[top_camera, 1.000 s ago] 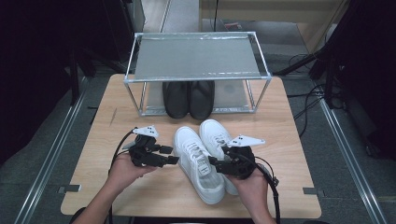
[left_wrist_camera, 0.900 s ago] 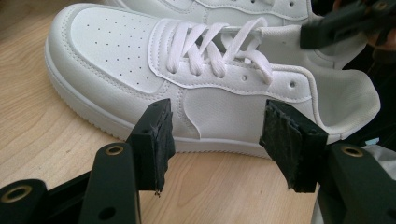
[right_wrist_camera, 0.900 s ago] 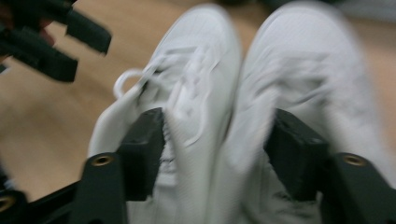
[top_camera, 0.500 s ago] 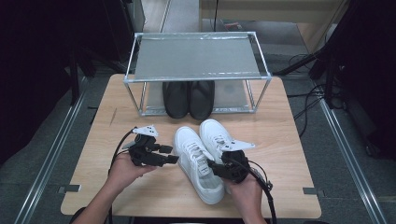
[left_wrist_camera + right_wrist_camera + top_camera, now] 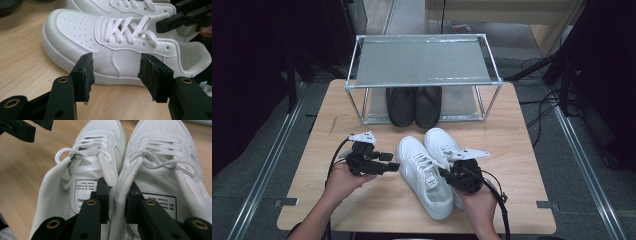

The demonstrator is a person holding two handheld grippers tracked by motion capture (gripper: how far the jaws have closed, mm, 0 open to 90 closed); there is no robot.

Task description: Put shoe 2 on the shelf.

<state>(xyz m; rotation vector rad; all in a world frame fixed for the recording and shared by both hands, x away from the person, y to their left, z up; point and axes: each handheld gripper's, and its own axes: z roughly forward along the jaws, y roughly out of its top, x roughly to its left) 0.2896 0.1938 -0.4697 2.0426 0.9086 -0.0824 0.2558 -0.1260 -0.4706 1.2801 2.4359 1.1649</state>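
Two white sneakers lie side by side on the wooden table, the left one (image 5: 419, 172) (image 5: 82, 32) (image 5: 100, 142) touching the right one (image 5: 439, 142) (image 5: 162, 142). My right gripper (image 5: 444, 174) (image 5: 117, 197) has one jaw inside each shoe. It is shut on their two adjoining inner collar walls, pinching them together. My left gripper (image 5: 392, 166) (image 5: 115, 75) is open beside the left sneaker's outer side, jaws spread level with its midsection and apart from it. The right gripper (image 5: 172, 21) also appears at the heel end in the left gripper view.
A metal-framed rack (image 5: 422, 80) with a grey top shelf stands at the table's far side. A pair of black shoes (image 5: 414, 106) sits under it. Bare tabletop (image 5: 522, 145) lies on both sides of the sneakers.
My right gripper has moved left and forward into the sneakers' openings and shut on their inner collars. The left gripper has held still.
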